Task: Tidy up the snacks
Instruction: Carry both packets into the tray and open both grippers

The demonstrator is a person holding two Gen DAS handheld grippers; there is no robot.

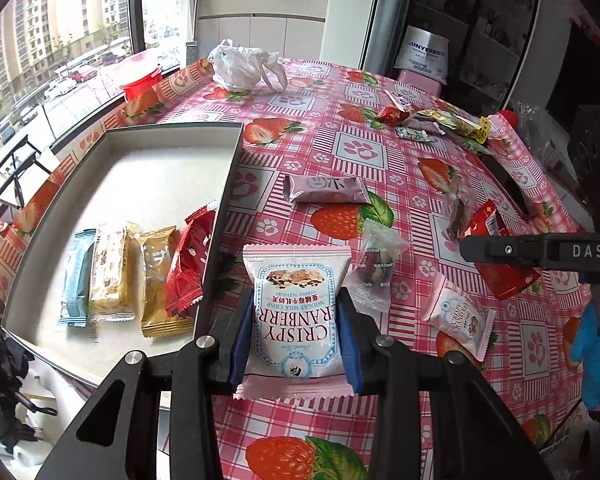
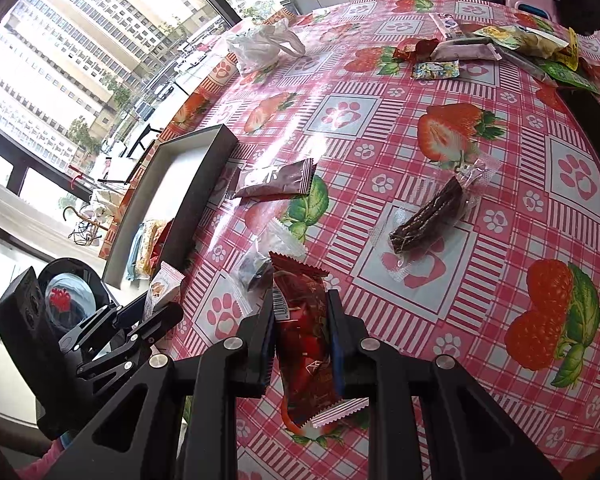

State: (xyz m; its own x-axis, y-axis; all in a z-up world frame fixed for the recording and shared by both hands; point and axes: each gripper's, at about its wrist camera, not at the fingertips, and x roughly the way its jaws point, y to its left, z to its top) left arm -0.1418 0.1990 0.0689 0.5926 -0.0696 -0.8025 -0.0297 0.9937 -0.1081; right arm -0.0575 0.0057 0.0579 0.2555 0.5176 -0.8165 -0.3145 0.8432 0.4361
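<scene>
My left gripper (image 1: 296,308) is shut on a pink-and-white Crispy Cranberry packet (image 1: 296,312), held just right of the grey tray (image 1: 132,172). Several snack packets lie in a row in the tray: blue (image 1: 76,280), pale yellow (image 1: 108,276), gold (image 1: 160,280) and red (image 1: 188,264). My right gripper (image 2: 300,308) is shut on a red snack packet (image 2: 304,344) above the table; it shows at the right of the left wrist view (image 1: 500,264). The tray also shows in the right wrist view (image 2: 204,184).
On the strawberry tablecloth lie a purple packet (image 1: 326,190), a clear-wrapped snack (image 1: 376,266), a second cranberry packet (image 1: 460,316), a dark bar in clear wrap (image 2: 432,216), a heap of snacks at the far right (image 1: 436,122) and a white plastic bag (image 1: 246,66).
</scene>
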